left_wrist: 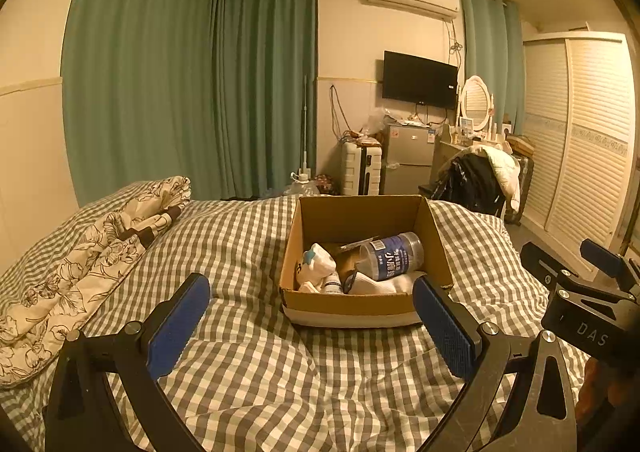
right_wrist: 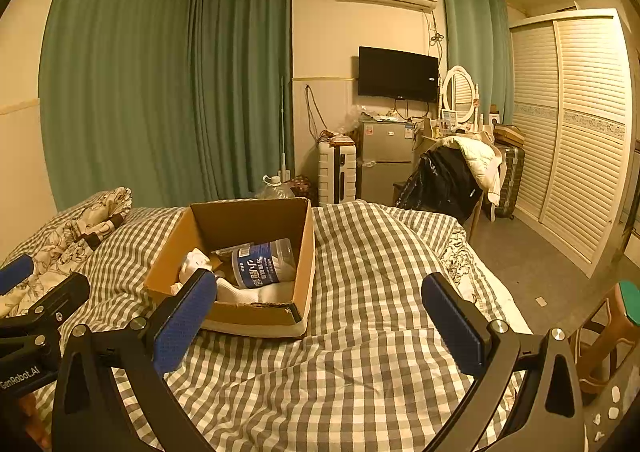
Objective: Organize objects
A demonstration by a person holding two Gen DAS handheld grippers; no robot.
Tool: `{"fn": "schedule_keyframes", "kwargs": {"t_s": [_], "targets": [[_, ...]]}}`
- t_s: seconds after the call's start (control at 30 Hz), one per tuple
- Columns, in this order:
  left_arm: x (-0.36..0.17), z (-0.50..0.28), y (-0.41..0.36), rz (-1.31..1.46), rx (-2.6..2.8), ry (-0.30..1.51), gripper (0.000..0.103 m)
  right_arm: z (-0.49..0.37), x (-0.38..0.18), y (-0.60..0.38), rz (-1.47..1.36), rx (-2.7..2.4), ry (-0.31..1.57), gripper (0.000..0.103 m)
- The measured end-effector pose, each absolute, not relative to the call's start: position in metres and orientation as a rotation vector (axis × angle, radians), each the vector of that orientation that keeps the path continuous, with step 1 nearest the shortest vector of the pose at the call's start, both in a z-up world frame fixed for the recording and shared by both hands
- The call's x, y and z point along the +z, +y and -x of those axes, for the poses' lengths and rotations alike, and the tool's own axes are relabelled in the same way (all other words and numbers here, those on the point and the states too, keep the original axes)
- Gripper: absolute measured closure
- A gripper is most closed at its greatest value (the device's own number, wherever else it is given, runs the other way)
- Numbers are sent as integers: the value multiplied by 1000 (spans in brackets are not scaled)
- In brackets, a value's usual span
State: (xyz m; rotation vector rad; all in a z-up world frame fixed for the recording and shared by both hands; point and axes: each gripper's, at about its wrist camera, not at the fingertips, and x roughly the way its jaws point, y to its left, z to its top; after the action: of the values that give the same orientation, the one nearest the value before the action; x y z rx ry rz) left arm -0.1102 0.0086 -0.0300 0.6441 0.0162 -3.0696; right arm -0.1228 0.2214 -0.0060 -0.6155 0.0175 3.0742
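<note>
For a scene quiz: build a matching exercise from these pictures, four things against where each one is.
Things:
1. plastic jar with blue label
2. floral quilt
3. television
4. cardboard box

Places:
A. mounted on the far wall
B. standing open on the checked bed cover
C. lying on its side inside the box
D. bunched at the left edge of the bed

Pairs: 1-C, 2-D, 3-A, 4-B

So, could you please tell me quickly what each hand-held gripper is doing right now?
Left hand-held gripper: open, holding nothing.
Right hand-held gripper: open, holding nothing.
</note>
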Motion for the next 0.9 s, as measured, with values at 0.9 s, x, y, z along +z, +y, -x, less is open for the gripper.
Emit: {"fn": "schedule_keyframes", "kwargs": {"t_s": [0.9], "targets": [[-31, 110, 8, -654, -3047, 6, 0, 125, -11, 218, 639, 3081, 3, 0]]}}
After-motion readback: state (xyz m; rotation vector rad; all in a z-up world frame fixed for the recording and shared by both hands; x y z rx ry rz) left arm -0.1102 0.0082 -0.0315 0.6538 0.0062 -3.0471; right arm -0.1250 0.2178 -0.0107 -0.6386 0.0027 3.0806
